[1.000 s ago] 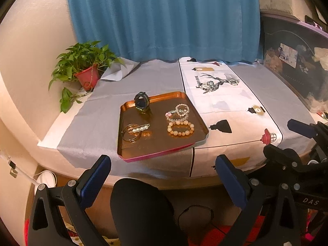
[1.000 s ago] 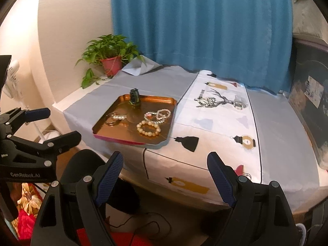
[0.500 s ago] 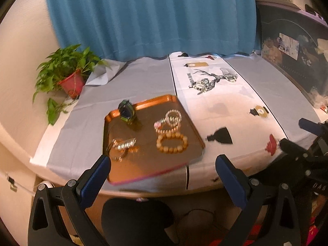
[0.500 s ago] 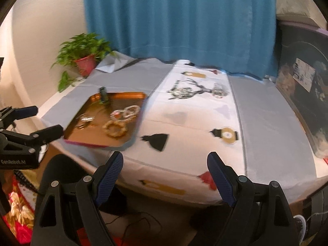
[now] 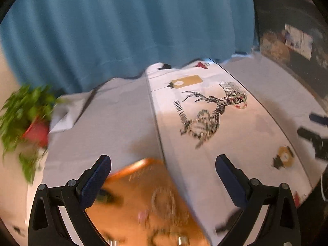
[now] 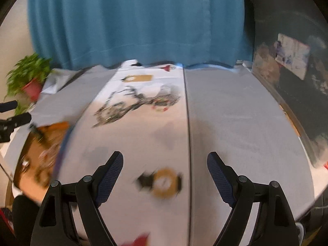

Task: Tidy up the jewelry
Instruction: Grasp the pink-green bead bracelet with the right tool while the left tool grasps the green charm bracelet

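Note:
A copper tray (image 5: pixel 133 167) of jewelry lies on the table, blurred by motion. In the left wrist view it sits right below my open, empty left gripper (image 5: pixel 163 169); bracelets (image 5: pixel 164 203) on it show only as smears. In the right wrist view the tray (image 6: pixel 57 127) lies at the far left. My right gripper (image 6: pixel 165 167) is open and empty above the white printed cloth (image 6: pixel 143 135), well to the right of the tray. A small ring-like bracelet (image 5: pixel 238 103) lies on the deer print farther back.
A potted plant (image 5: pixel 24 119) stands at the table's back left corner. A blue curtain (image 5: pixel 127 26) hangs behind the table. A dark cluttered bin (image 6: pixel 293 65) borders the right side. Grey cloth (image 6: pixel 235 123) covers the table's right part.
Both grippers have moved forward over the table and closer to it. The tray now sits directly under the left gripper. Both stay open.

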Action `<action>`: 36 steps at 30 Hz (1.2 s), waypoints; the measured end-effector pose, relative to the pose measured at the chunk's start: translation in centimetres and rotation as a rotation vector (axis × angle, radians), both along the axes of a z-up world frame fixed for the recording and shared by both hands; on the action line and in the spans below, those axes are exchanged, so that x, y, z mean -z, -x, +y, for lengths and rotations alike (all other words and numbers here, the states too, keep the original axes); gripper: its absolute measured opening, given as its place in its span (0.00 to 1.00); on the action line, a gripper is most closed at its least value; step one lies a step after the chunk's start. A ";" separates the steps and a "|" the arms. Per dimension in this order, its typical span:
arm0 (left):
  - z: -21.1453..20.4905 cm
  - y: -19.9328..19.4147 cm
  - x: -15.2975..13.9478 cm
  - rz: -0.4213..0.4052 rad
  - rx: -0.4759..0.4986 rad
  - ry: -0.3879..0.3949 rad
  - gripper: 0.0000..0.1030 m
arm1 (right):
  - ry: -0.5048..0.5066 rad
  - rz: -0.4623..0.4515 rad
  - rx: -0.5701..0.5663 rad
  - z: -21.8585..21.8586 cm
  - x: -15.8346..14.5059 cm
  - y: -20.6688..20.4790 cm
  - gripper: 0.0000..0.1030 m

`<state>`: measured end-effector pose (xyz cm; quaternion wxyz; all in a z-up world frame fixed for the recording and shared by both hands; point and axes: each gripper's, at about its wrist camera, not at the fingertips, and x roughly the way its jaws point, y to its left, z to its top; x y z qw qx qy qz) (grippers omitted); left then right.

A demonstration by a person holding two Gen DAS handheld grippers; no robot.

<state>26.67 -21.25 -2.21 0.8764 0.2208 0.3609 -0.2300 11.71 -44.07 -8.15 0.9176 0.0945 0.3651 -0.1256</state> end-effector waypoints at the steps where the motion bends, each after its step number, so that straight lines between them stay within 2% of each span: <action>1: -0.9 -1.3 0.7 0.015 0.027 -0.016 0.98 | -0.005 0.009 0.007 -1.2 0.5 -1.4 0.82; 4: -3.0 -4.4 2.6 0.054 0.096 -0.056 0.98 | -0.026 0.030 0.008 -4.1 2.1 -5.6 0.82; 7: -4.8 -6.8 4.2 0.059 0.142 -0.097 0.98 | -0.039 0.070 -0.021 -5.9 3.7 -10.1 0.82; 13: -6.8 -10.2 6.3 0.085 0.183 -0.126 0.98 | -0.029 0.107 -0.054 -6.5 6.1 -16.8 0.82; 16: -7.8 -10.6 7.1 0.105 0.263 -0.133 0.96 | -0.041 0.121 -0.052 -6.8 7.1 -19.1 0.82; 22: -10.0 -10.2 8.2 0.134 0.392 -0.166 0.84 | -0.021 0.127 -0.085 -6.8 8.3 -20.9 0.82; 24: -10.7 -10.4 8.9 0.146 0.419 -0.187 0.73 | -0.005 0.134 -0.094 -6.8 8.7 -21.2 0.81; 25: -11.0 -10.6 9.3 0.160 0.426 -0.199 0.69 | 0.012 0.127 -0.097 -6.8 8.7 -21.3 0.81; 27: -11.3 -11.2 9.7 0.190 0.425 -0.195 0.55 | 0.022 0.130 -0.107 -6.8 8.7 -21.7 0.81; 32: -11.2 -12.6 10.1 0.257 0.427 -0.145 0.49 | 0.021 0.129 -0.118 -7.0 8.7 -22.1 0.81; 36: -11.4 -12.3 10.5 0.283 0.473 -0.154 0.33 | 0.035 0.136 -0.126 -6.8 8.8 -22.2 0.81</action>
